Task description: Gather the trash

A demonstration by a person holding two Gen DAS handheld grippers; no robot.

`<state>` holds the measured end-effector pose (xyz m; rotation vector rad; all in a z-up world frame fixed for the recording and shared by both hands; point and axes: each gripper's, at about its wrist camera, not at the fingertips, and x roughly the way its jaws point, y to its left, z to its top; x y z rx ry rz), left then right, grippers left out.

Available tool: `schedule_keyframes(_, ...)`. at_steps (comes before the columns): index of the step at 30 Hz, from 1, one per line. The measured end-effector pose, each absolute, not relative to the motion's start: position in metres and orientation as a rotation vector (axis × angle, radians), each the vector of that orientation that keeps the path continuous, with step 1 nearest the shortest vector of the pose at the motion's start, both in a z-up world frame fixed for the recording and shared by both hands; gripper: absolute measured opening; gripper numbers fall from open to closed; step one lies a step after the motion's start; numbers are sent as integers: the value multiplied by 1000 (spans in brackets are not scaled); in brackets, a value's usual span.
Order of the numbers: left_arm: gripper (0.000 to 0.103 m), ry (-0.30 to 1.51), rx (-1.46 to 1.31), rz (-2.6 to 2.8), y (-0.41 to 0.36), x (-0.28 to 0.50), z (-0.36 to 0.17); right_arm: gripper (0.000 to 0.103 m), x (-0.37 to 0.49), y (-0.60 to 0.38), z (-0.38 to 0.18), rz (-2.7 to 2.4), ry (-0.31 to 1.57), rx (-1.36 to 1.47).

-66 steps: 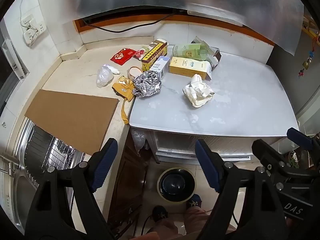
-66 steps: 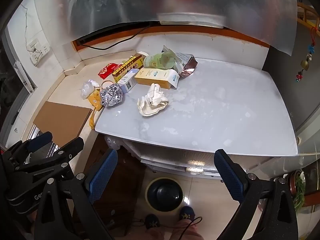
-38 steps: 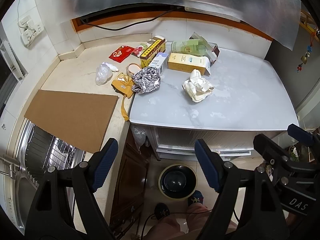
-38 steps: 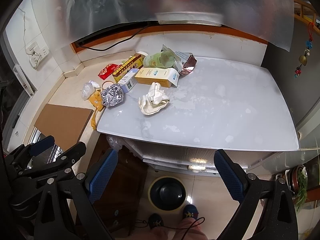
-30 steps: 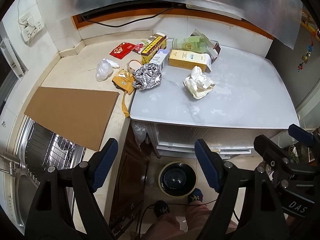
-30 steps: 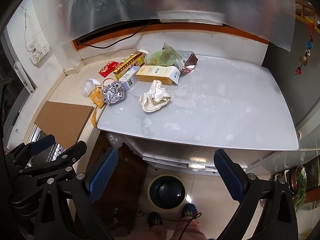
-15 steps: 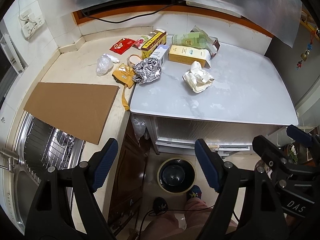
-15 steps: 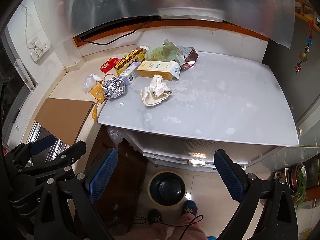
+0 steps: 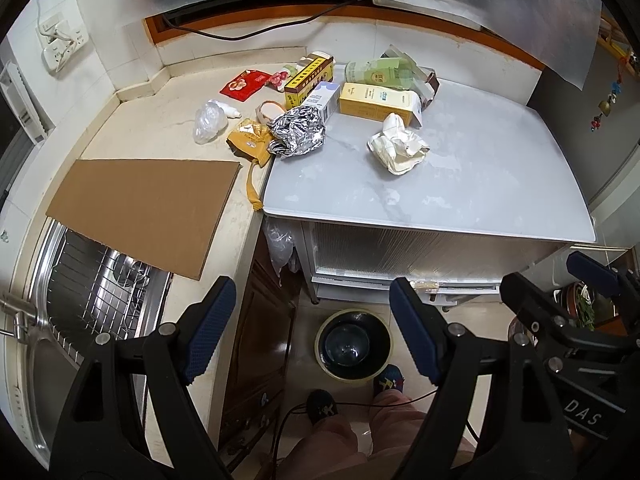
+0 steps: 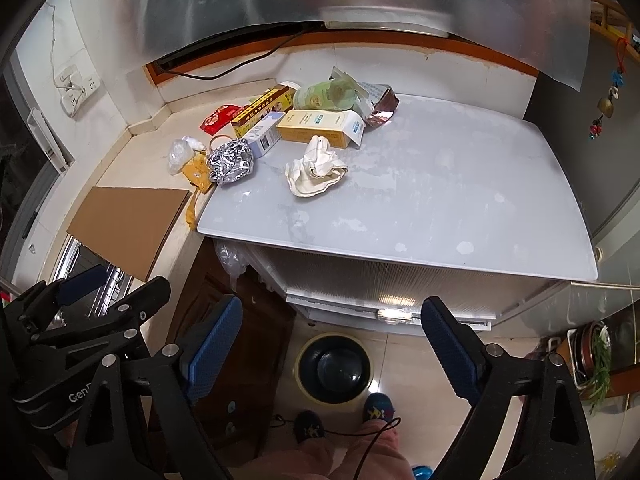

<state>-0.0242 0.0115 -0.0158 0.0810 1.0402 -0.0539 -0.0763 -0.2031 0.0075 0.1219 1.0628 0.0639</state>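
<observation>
The trash is lying in a loose cluster at the far left of the white tabletop (image 9: 460,184) and spilling onto the beige counter (image 9: 152,128) beside it. A crumpled white paper (image 9: 398,148) is sitting alone on the tabletop, nearest the middle. Left of it a ball of foil (image 9: 298,136) is resting at the tabletop's left edge, touching a yellow wrapper (image 9: 250,142) whose strip is hanging over the counter edge. Behind these, a yellow carton (image 9: 376,102), a small white and blue box (image 9: 322,100), a red and yellow box (image 9: 310,80) and a green pouch (image 9: 376,74) are being left packed together near the far wall. Farther left on the counter, a clear plastic wad (image 9: 208,122) and a red packet (image 9: 244,85) are lying apart.

Nothing is being held. The left gripper (image 9: 310,336) is being kept wide apart and empty, hovering over the floor. The right gripper (image 10: 332,348) has its jaws closing slightly, yet nothing is between them.

A dark bin (image 10: 335,368) is standing on the floor below the near table edge, and it appears empty. Judged from this, collection is not yet being started: every piece is still waiting to be picked up and dropped in.
</observation>
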Motion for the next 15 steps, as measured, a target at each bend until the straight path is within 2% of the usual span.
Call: schedule_keyframes(15,77,1043,88,-89,23,-27,-19,91,-84,-194,8,41,1068,126)
